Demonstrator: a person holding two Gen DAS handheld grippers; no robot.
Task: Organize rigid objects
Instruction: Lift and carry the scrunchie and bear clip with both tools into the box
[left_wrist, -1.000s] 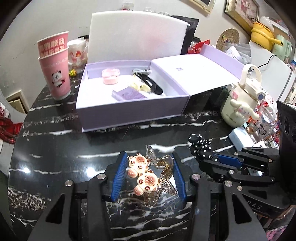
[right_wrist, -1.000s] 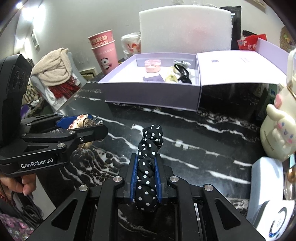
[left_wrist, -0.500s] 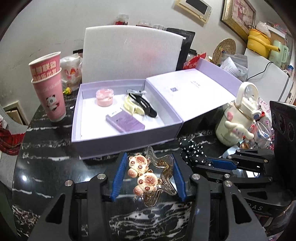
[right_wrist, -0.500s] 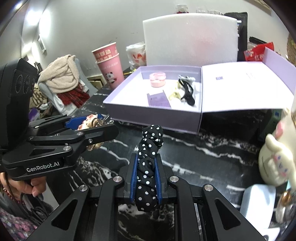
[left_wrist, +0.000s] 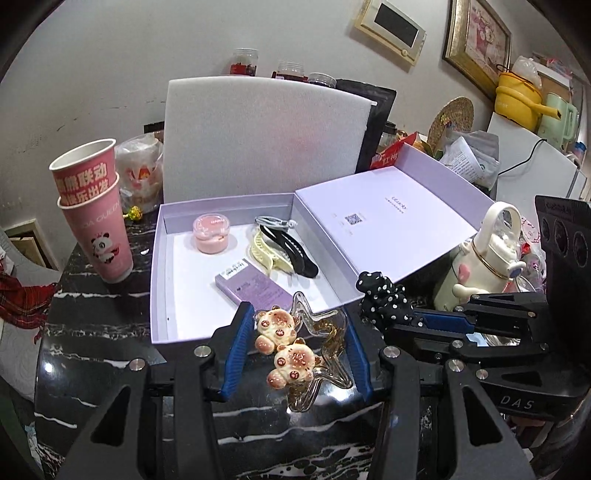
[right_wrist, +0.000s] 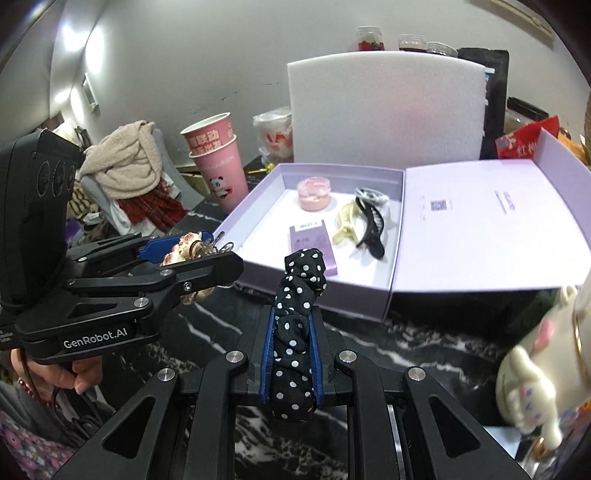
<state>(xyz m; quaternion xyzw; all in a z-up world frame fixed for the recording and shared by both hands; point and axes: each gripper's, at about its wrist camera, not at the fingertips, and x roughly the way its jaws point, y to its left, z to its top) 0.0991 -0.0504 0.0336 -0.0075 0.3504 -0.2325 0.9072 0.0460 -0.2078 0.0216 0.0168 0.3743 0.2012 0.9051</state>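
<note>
Lavender box (left_wrist: 159, 295), lid open, at the black marbled table's (left_wrist: 92, 354) far edge; contains pink jar (left_wrist: 211, 236), purple card (left_wrist: 255, 290), cream and black claw clips (left_wrist: 291, 251). Left gripper (left_wrist: 295, 347) clamps a bear hair clip (left_wrist: 284, 347) over the box's near wall. Right gripper (right_wrist: 291, 350), jaws narrow, pinches a polka-dot scrunchie (right_wrist: 295, 314) just short of that wall.

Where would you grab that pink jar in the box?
Take the pink jar by its round side wall, coming straight down from above with one finger on each side. It stands upright near the back wall of the lilac box, with bare floor to left and right.
</note>
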